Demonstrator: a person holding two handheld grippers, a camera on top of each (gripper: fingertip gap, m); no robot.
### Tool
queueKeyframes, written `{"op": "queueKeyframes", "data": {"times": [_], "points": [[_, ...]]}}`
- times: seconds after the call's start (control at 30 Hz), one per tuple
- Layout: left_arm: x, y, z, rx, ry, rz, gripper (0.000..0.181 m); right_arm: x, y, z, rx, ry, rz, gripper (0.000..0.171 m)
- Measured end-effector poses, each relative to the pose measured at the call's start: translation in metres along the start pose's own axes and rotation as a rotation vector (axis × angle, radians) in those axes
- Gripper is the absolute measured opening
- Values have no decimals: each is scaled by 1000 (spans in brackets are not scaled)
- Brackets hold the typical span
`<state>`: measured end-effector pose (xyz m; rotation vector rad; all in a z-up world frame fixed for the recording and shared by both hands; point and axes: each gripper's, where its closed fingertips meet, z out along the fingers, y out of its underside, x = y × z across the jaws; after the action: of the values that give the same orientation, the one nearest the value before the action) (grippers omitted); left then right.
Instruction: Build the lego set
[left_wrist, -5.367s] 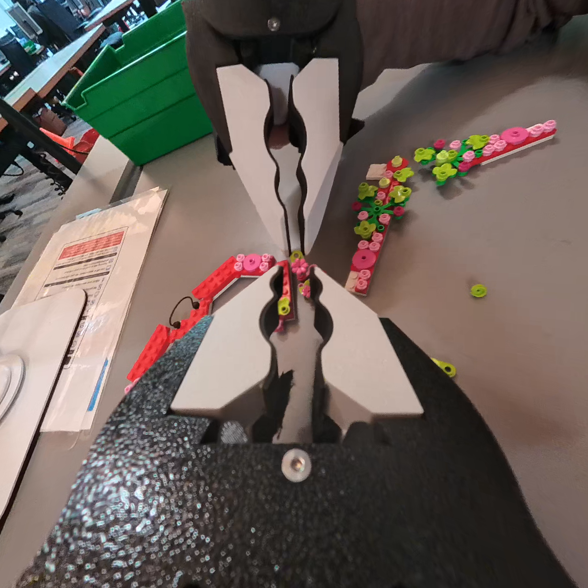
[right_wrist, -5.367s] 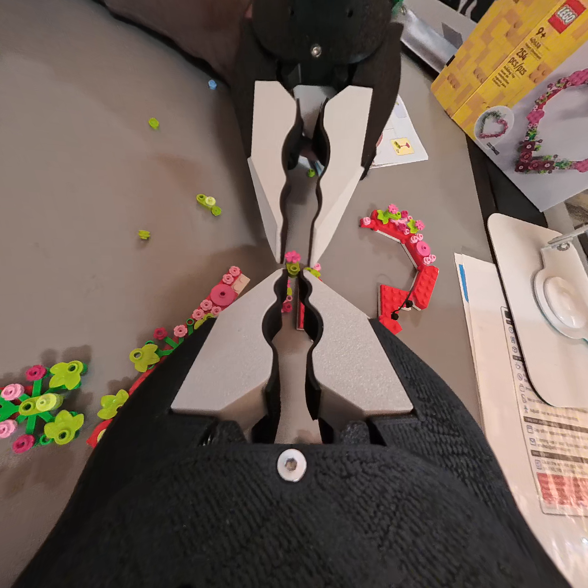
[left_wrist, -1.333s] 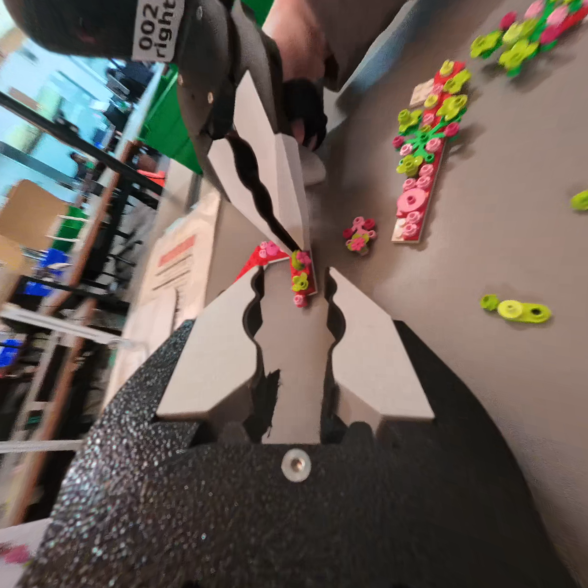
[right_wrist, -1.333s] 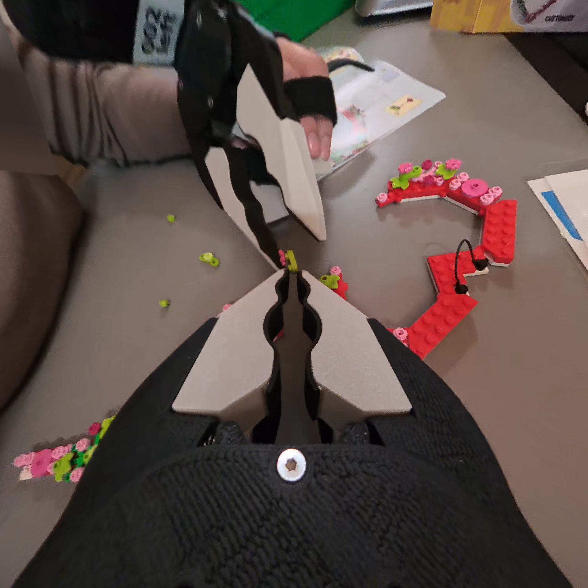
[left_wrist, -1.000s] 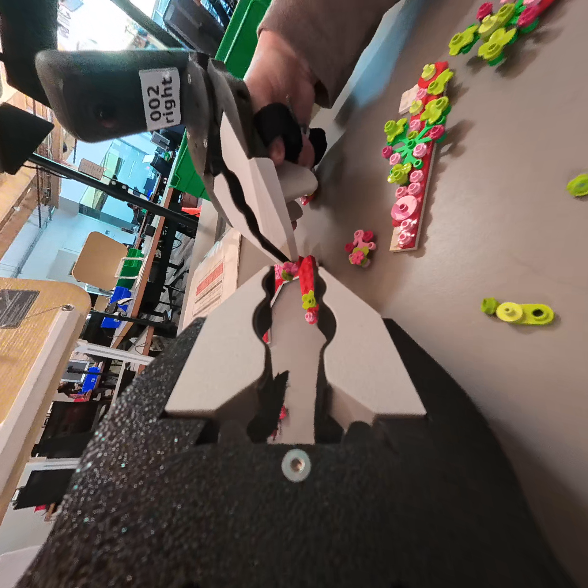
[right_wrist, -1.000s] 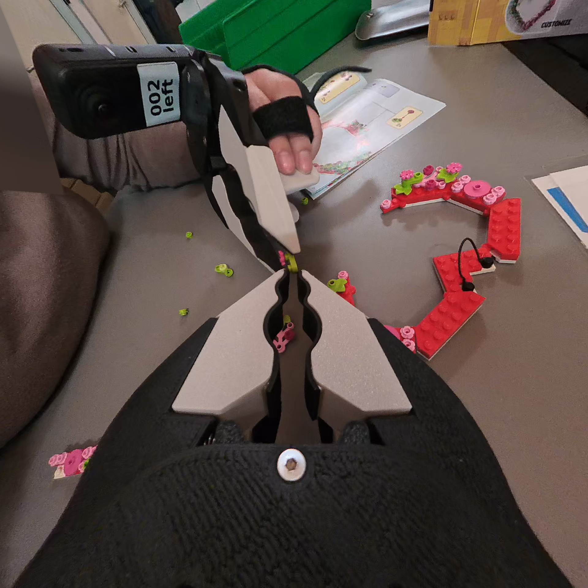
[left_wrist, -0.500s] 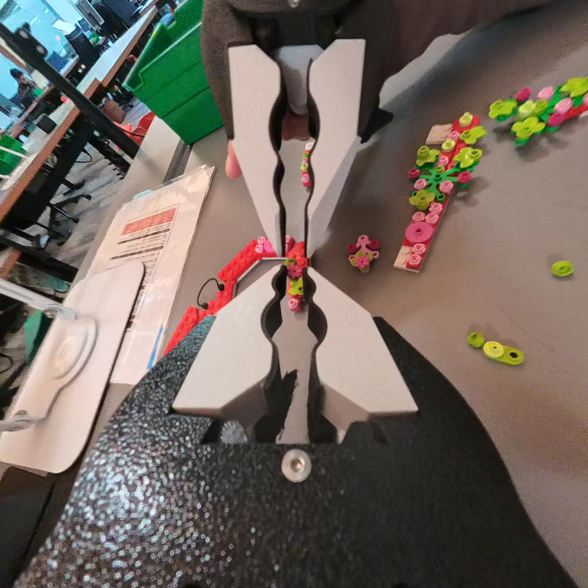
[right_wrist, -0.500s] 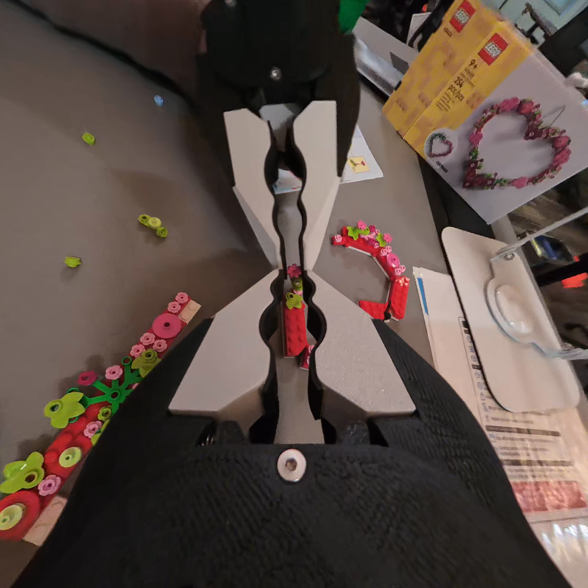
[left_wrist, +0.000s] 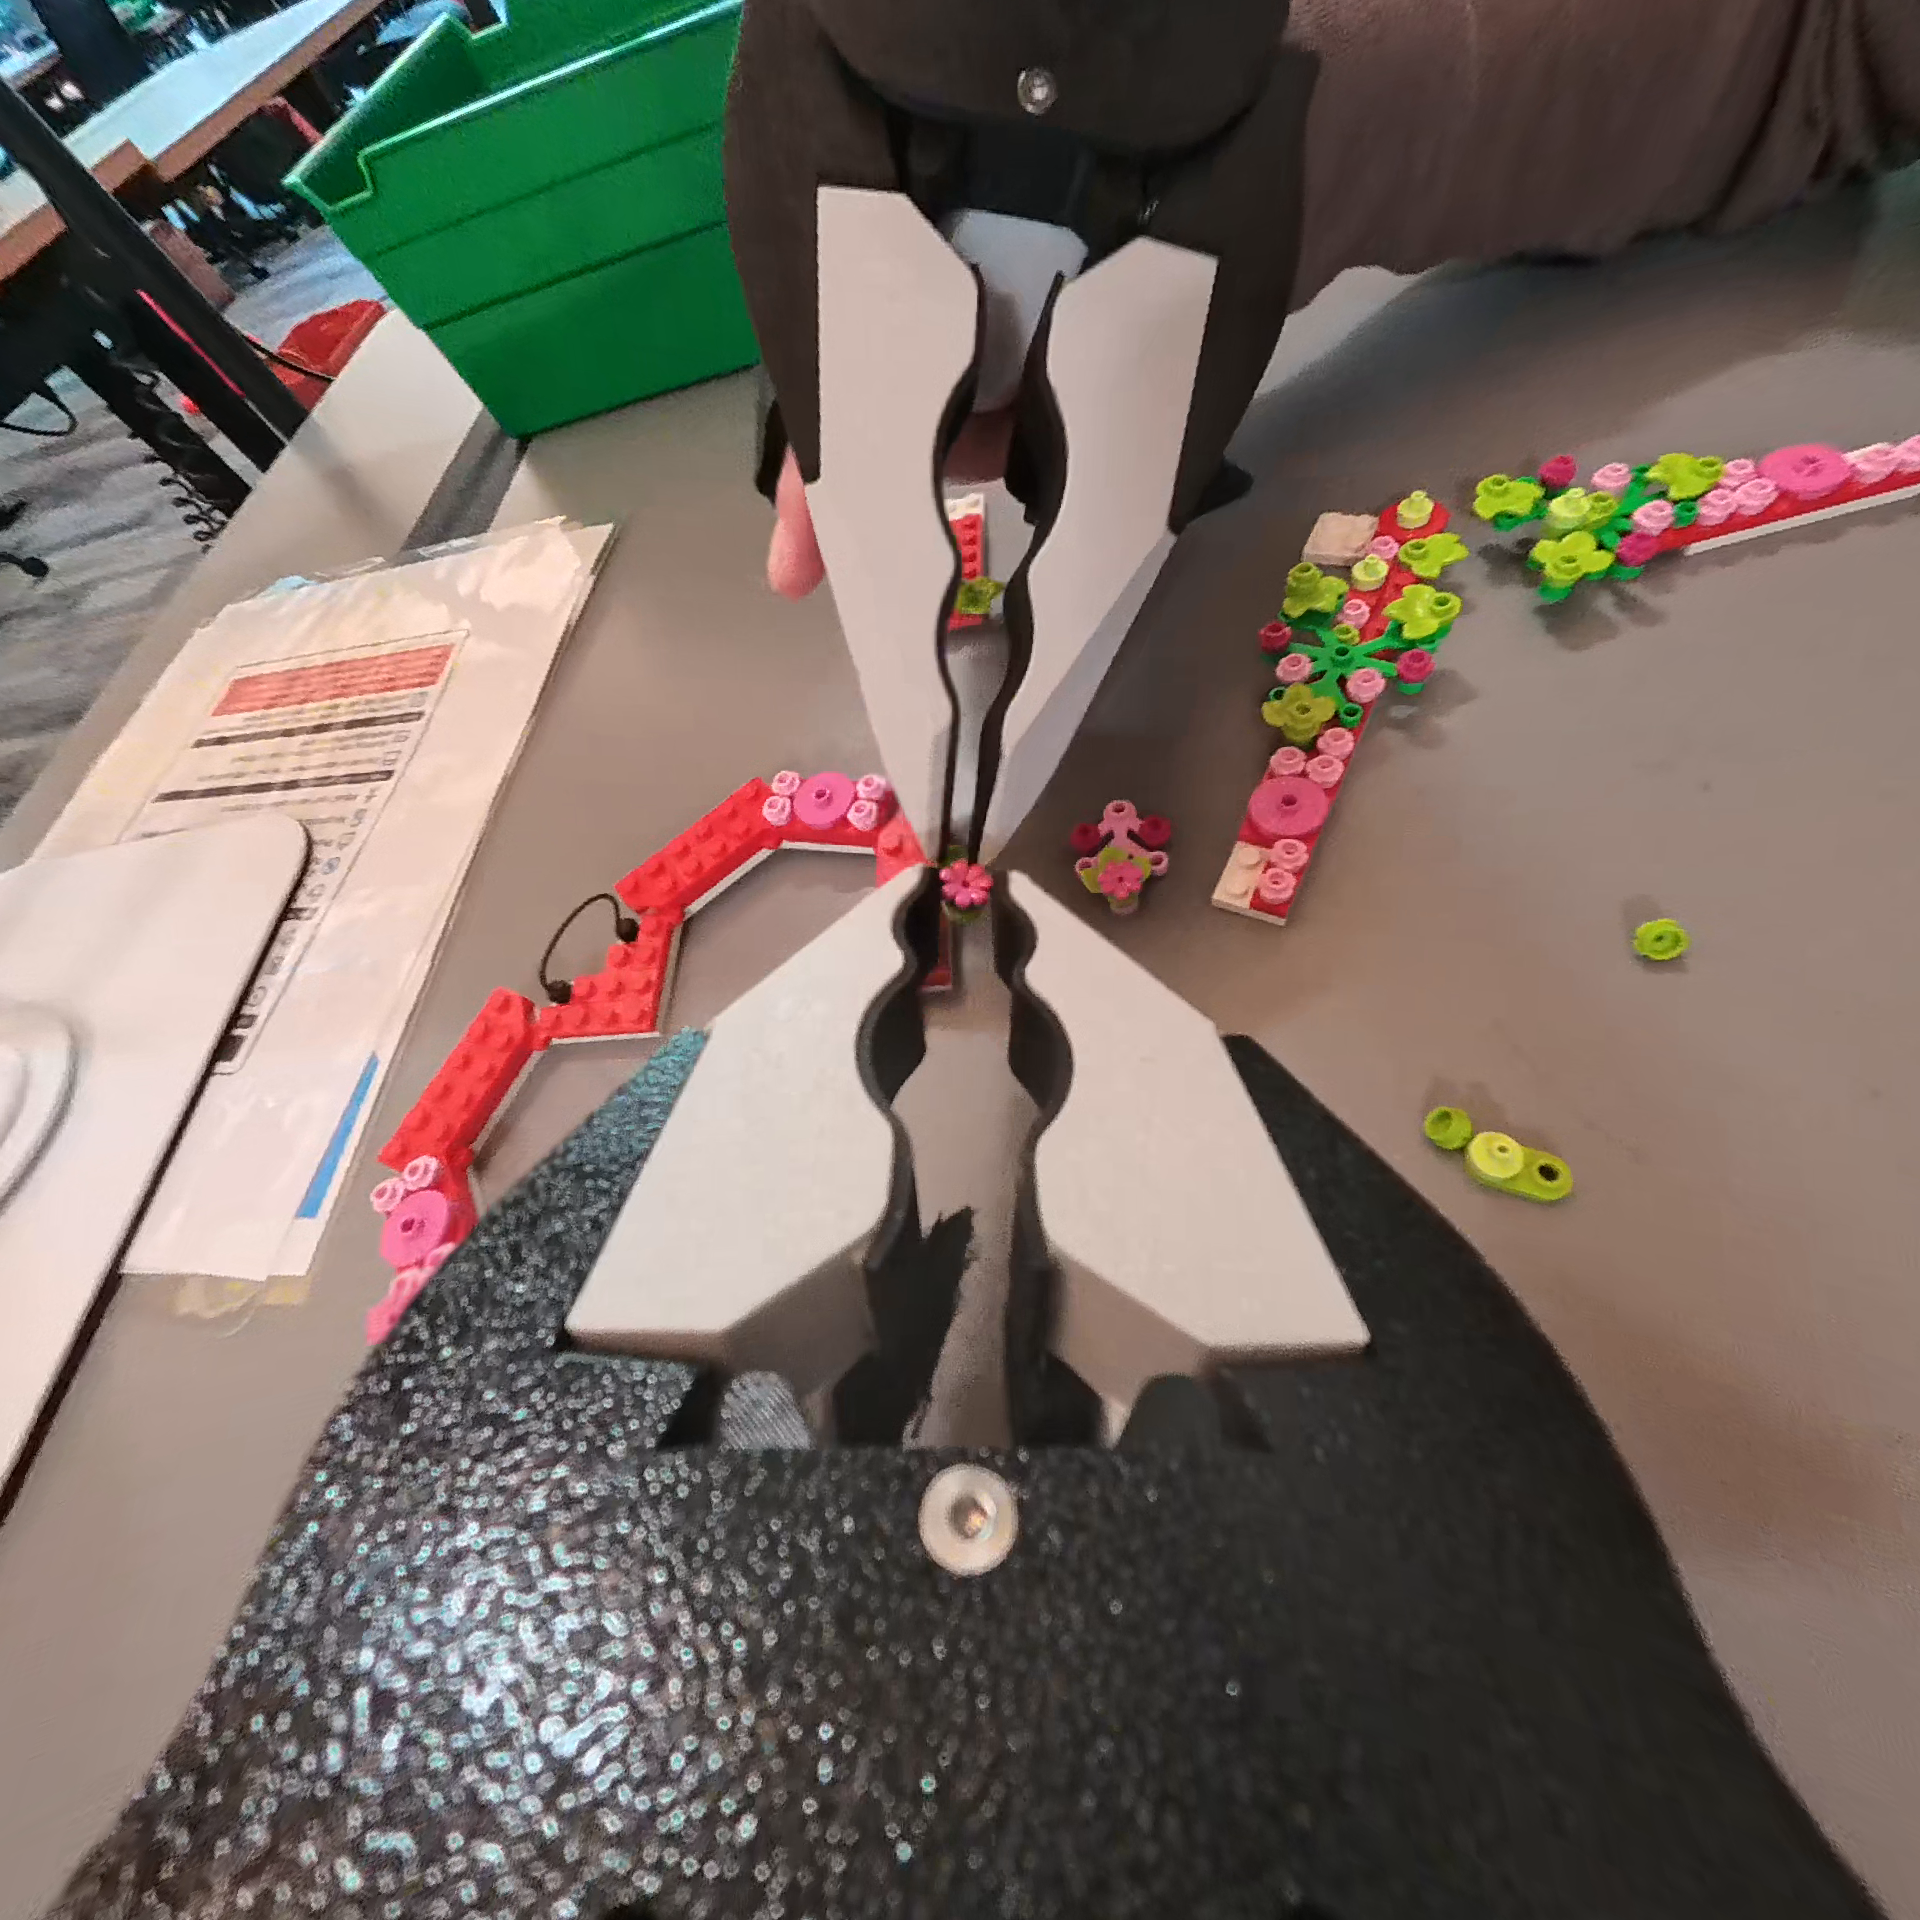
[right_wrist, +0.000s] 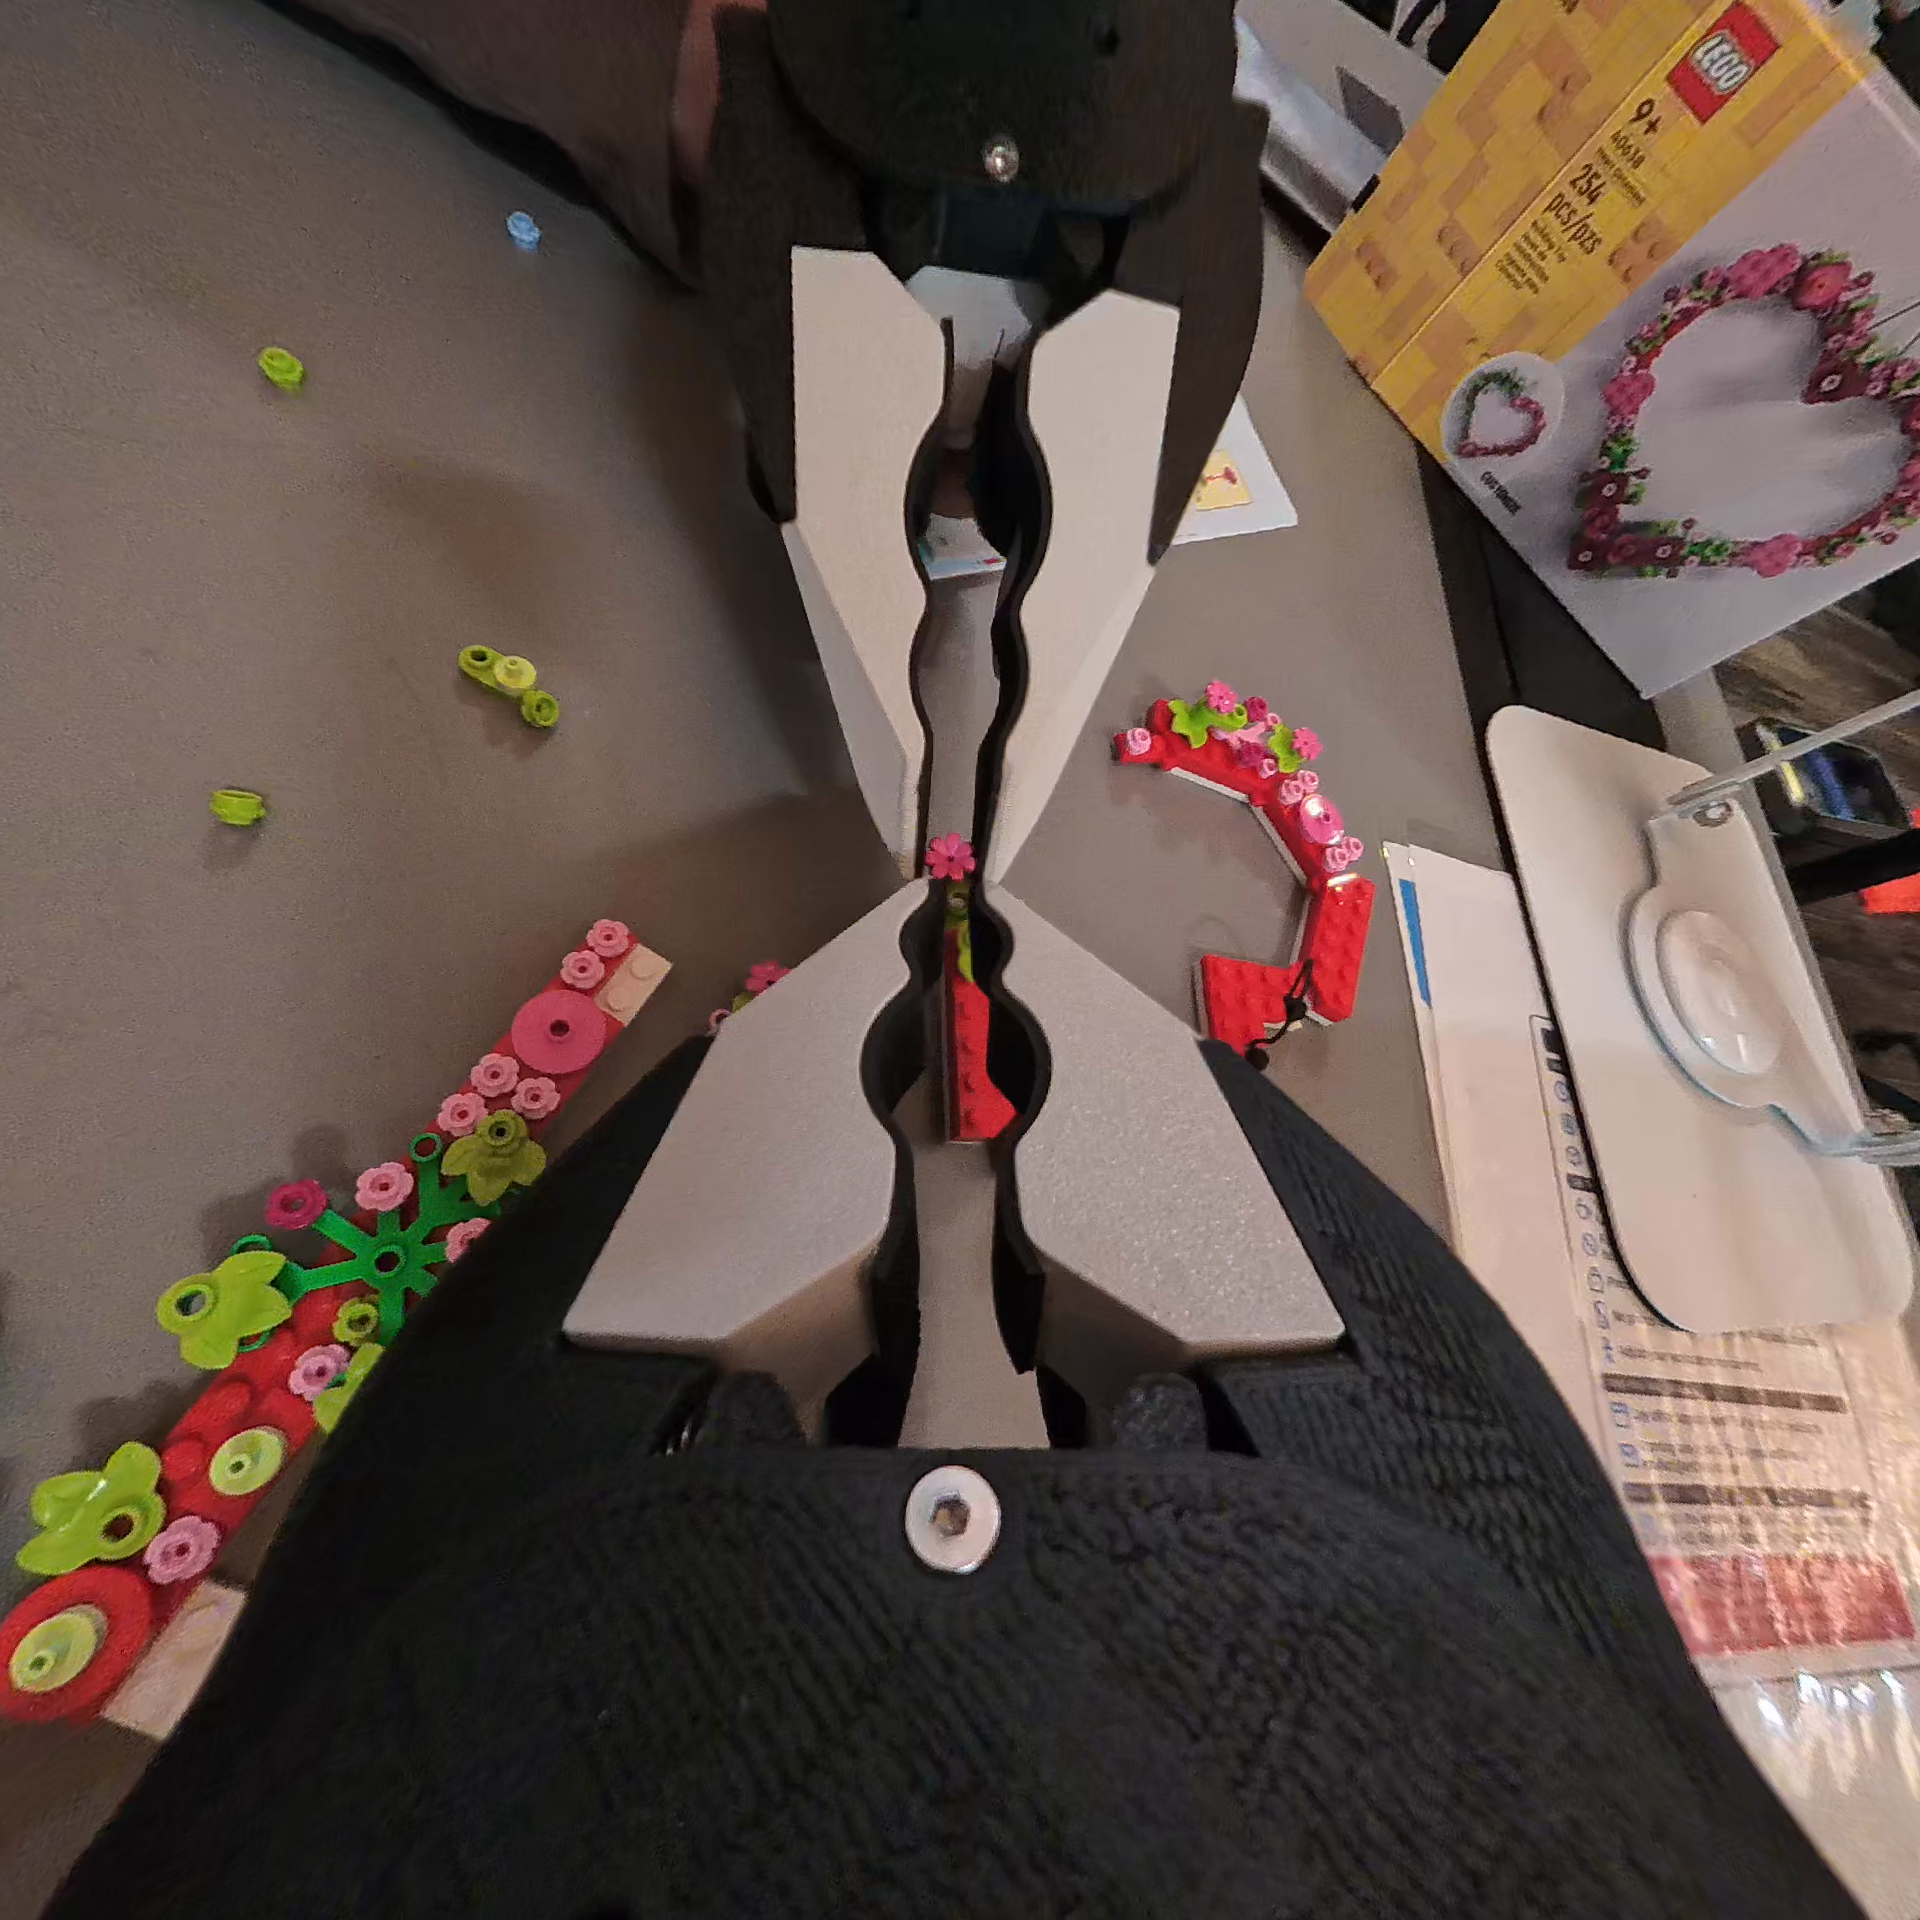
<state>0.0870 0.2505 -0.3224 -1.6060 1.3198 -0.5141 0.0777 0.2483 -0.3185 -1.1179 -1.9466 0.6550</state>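
My right gripper (right_wrist: 951, 899) is shut on a short red plate (right_wrist: 971, 1049) that lies along its jaws. The plate carries a lime leaf and, at its far end, a pink flower (right_wrist: 949, 857). My left gripper (left_wrist: 964, 883) faces it tip to tip and is closed on that pink flower (left_wrist: 966, 883). In the left wrist view the right gripper (left_wrist: 966, 836) comes in from the top, and the red plate (left_wrist: 969, 551) shows through its gap. In the right wrist view the left gripper (right_wrist: 951, 847) comes in from the top. Both are held just above the grey table.
A red heart-frame section (left_wrist: 644, 935) with a black cord lies on the table; it also shows in the right wrist view (right_wrist: 1320, 935). Flowered strips (left_wrist: 1320, 727) (left_wrist: 1714, 499), a small flower cluster (left_wrist: 1120, 852), loose lime pieces (left_wrist: 1501, 1153), papers (left_wrist: 312, 779), a green bin (left_wrist: 540, 239) and the set's box (right_wrist: 1610, 312) surround it.
Both grippers have swung from side-on to facing each other tip to tip. The red plate now lies along the right jaws. The pink flower now sits where the tips meet.
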Motion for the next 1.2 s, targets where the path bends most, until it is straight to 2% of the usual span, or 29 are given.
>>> {"op": "queueKeyframes", "data": {"times": [0.13, 0.23, 0.5, 0.77, 0.97, 1.1, 1.2], "points": [[1, 3, 2, -12, 6, -5, 8, -2, 2, 1, 9, -14, 6, 3], [1, 3, 1, -10, 12, -5, 8, -2, 5, 2, 2, -26, 23, 11], [2, 0, 0, 7, 24, -20, 8, -3, 5, 2, 10, -31, 19, 6], [4, 5, 3, -13, 38, -26, 8, -5, 6, 4, 17, -34, 5, 8], [0, 3, 4, 3, 2, -38, 8, 0, 7, 2, 26, -19, 23, 5], [-6, 10, 6, -41, -31, -63, 36, 10, 16, 1, 18, 4, 104, 5], [-9, 22, 14, -113, -18, -133, 42, 11, 22, 4, 9, -28, 192, 5]]}}
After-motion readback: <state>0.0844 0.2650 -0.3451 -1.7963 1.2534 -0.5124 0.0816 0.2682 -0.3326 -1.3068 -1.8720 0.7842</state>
